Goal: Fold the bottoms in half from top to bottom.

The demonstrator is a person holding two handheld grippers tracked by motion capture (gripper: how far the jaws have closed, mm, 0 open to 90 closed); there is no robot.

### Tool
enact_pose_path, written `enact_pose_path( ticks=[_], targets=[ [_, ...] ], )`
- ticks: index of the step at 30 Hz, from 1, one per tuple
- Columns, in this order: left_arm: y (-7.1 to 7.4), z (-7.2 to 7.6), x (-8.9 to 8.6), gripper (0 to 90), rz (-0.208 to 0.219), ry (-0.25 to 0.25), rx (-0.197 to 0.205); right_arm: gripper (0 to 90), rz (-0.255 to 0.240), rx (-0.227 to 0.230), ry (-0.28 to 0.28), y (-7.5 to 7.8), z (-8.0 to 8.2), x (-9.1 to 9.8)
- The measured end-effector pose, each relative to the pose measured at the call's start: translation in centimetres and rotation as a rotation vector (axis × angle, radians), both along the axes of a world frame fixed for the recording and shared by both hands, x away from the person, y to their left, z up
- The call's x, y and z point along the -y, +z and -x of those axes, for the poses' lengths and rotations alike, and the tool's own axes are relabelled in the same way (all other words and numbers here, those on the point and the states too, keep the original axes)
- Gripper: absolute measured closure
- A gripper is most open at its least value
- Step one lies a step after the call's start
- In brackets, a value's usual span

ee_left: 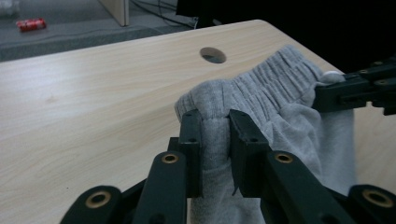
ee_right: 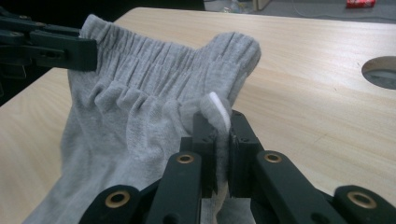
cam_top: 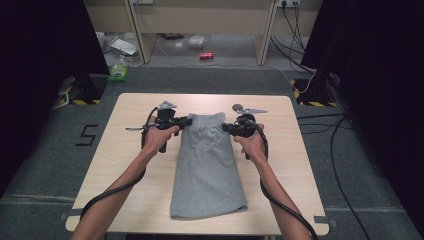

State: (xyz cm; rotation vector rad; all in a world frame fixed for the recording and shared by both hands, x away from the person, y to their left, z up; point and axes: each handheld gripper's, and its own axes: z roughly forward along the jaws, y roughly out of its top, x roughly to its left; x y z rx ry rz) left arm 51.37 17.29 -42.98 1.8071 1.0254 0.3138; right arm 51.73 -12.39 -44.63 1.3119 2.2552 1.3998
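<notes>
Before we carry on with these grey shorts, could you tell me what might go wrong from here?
The left gripper pinches only a thin fold at the waistband's corner, so the grey shorts might slip free if lifted further. The right gripper bites partly on a white tag, which may tear or pull out. Most of the fabric lies on the table, so a lift could drag it and spoil the fold.

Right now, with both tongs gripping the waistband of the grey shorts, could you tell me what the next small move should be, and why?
Probably carry the waistband toward the hem to fold the grey shorts in half. The left tongs and right tongs each pinch a waistband corner, and the rest lies flat on the table.
</notes>
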Motion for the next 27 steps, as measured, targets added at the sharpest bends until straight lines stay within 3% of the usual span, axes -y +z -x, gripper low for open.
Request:
enact_pose_path(
  ticks=[7, 15, 23, 27],
  targets=[
    [1.1, 3.7, -0.3, 76.0, 0.023, -0.075, 0.062, 84.1, -0.022, 0.052, 0.057, 1.2, 3.9, 1.0],
    [1.8, 9.9, -0.4, 76.2, 0.026, -0.170, 0.139, 84.1, -0.014, 0.099, 0.120, 1.8, 9.1, 1.6],
    [0.0, 15.1, -0.9, 76.5, 0.069, -0.232, 0.138, 84.1, 0.013, 0.151, 0.141, 1.2, 14.4, 1.8],
    [-1.4, 17.3, -0.8, 76.7, 0.060, -0.273, 0.122, 84.0, 0.023, 0.150, 0.151, 0.1, 16.4, 2.0]
  ],
)
